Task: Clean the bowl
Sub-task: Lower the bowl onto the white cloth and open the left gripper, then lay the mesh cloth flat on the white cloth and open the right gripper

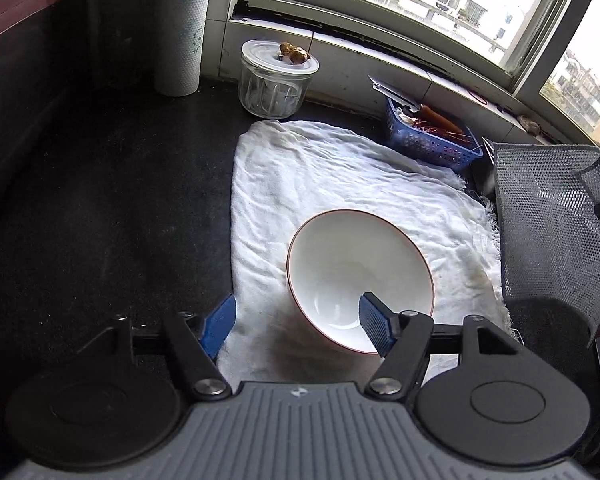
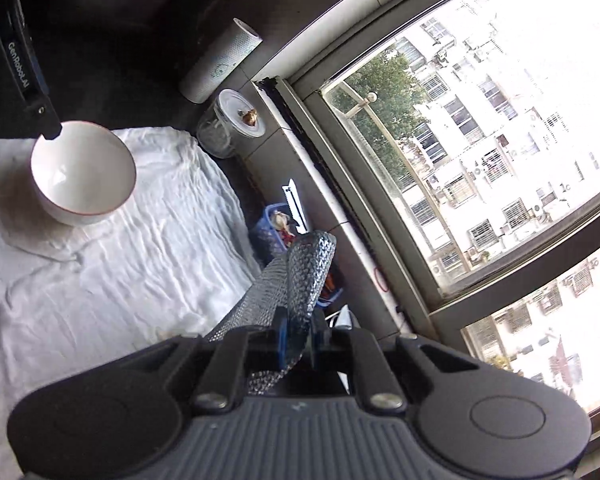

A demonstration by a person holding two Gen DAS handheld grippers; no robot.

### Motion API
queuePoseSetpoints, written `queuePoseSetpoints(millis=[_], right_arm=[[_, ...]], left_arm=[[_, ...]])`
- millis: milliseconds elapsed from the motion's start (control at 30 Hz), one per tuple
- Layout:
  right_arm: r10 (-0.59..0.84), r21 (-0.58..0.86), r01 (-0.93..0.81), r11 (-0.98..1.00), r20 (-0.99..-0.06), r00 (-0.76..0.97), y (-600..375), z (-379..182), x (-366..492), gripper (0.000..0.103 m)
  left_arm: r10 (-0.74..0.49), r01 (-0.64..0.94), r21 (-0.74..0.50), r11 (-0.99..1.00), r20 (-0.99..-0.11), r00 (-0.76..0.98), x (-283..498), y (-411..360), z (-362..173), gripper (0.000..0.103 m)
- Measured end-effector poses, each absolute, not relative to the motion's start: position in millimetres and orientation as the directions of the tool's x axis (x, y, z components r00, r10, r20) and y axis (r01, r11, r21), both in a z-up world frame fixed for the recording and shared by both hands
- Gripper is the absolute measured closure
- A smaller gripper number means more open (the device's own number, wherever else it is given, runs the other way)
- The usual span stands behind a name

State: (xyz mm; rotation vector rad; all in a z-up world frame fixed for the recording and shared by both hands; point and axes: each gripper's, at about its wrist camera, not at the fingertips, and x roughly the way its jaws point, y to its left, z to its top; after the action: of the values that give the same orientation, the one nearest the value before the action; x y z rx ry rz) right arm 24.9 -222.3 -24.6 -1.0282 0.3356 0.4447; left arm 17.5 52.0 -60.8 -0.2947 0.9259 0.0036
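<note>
A white bowl (image 1: 360,276) with a thin red rim sits on a white cloth (image 1: 332,176) on the dark counter, tilted toward my left gripper. My left gripper (image 1: 298,322) is open; its right blue finger (image 1: 374,322) is inside the bowl at the near rim, its left finger (image 1: 220,322) outside, apart from the bowl. In the right wrist view the bowl (image 2: 82,168) is at the upper left with the left gripper's finger (image 2: 50,130) at its rim. My right gripper (image 2: 298,344) is shut on a silvery mesh scrubbing cloth (image 2: 306,276), which also shows in the left wrist view (image 1: 552,232).
A paper towel roll (image 1: 182,36) and a lidded glass jar (image 1: 274,80) stand at the back by the window sill. A blue basket (image 1: 428,132) with a serrated knife and red items sits at the cloth's far right. A dark appliance (image 1: 16,60) stands at the left.
</note>
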Motion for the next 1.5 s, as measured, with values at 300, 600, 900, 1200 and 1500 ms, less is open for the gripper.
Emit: queuePoseSetpoints(millis=[300, 600, 900, 1200, 1500], right_arm=[[0.390, -0.646, -0.686, 0.334, -0.568, 0.725, -200.1, -63.0, 18.0, 0.093], [0.405, -0.450, -0.844, 0.292, -0.741, 0.536, -183.8, -112.9, 3.5, 0.057], [0.407, -0.348, -0.790, 0.504, -0.711, 0.573, -193.2, -80.5, 13.2, 0.050], [0.372, -0.043, -0.633, 0.773, -0.777, 0.508, -198.3, -137.4, 46.7, 0.059], [0.365, 0.016, -0.560, 0.829, -0.773, 0.519, -206.2, -110.2, 43.2, 0.024]], left_arm=[[-0.145, -0.127, -0.272, 0.954, -0.787, 0.599, 16.5, 52.8, -62.1, 0.036], [-0.161, -0.118, -0.282, 0.952, -0.790, 0.592, 16.6, 51.3, -63.4, 0.036], [-0.165, -0.098, -0.281, 0.955, -0.774, 0.612, 13.9, 47.8, -58.7, 0.036], [-0.153, -0.092, -0.263, 0.960, -0.774, 0.614, 8.3, 46.9, -56.4, 0.036], [-0.131, -0.040, -0.199, 0.979, -0.767, 0.628, 13.1, 37.5, -45.9, 0.035]])
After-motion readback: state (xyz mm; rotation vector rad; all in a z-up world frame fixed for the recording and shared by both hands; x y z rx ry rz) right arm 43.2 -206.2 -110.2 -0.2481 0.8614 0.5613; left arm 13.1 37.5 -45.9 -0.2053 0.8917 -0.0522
